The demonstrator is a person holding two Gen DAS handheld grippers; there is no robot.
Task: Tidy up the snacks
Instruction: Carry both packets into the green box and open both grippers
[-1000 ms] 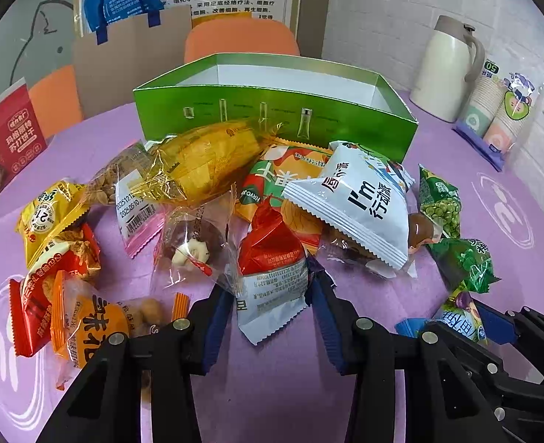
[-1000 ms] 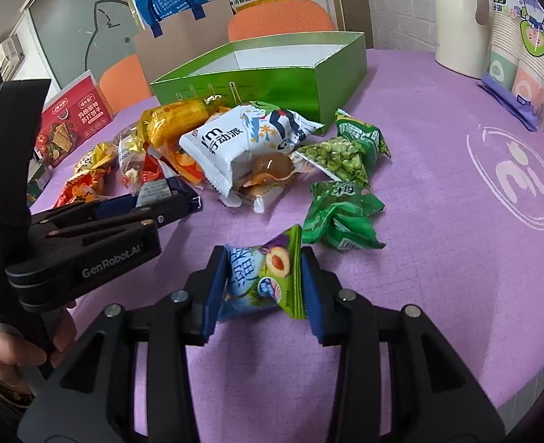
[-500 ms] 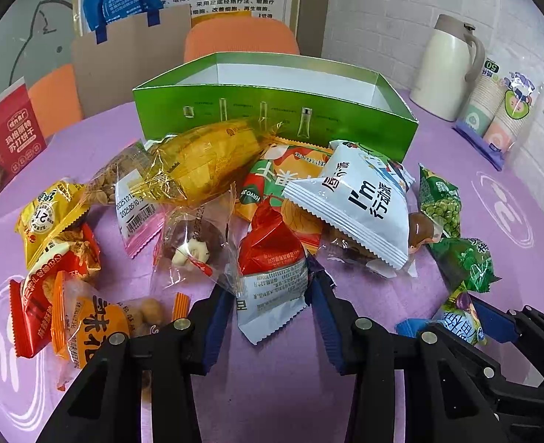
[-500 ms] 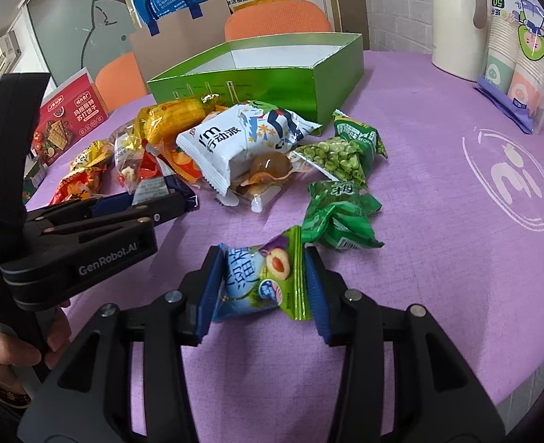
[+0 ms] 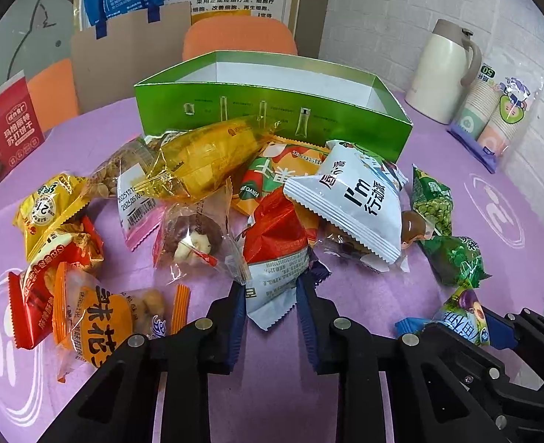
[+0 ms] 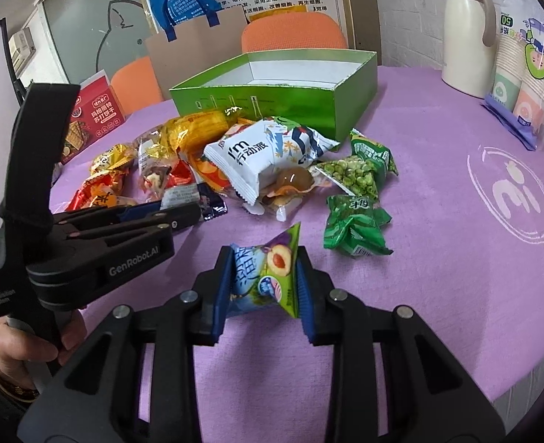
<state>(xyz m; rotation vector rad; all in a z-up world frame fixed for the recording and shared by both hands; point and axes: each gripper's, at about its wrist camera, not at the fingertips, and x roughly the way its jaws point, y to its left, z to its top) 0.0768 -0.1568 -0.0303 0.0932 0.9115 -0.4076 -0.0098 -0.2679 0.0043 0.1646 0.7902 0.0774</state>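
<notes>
Both views are taken from right behind a gripper, angled down and forward along its fingers, with heavy fisheye bending at the edges. The left wrist view sits close over the snack pile (image 5: 235, 199), facing the green box (image 5: 272, 118) at the back of the bench (image 5: 456, 332). The right wrist view is set further to the right, also facing the green box (image 6: 272, 99). The pile, the box and the thermos (image 5: 441, 74) are shared by both, and each gripper is caught in the other's frame: left gripper (image 6: 183, 217), right gripper (image 5: 467, 317).
</notes>
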